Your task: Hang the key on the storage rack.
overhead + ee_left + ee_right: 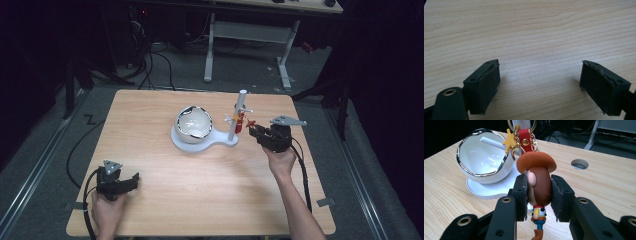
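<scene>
Nearest to me, my left gripper (131, 182) rests low on the near left part of the wooden table (200, 200), its jaws spread wide with bare wood between them. Further out on the right, my right gripper (253, 131) is clamped on a cowboy keychain (539, 185): in the right gripper view the pads press both sides of the figure's brown head, under its orange hat, with the small body and boots hanging below the jaws. Its red strap (525, 137), gold star charm (509, 142) and gold ring reach up toward the white post (239, 114) of a stand, just beside my gripper. Beyond it, on the stand's white base (220, 140), sits a white bowl (482, 156) with a shiny metal rim, tilted; I see nothing loose lying in it.
</scene>
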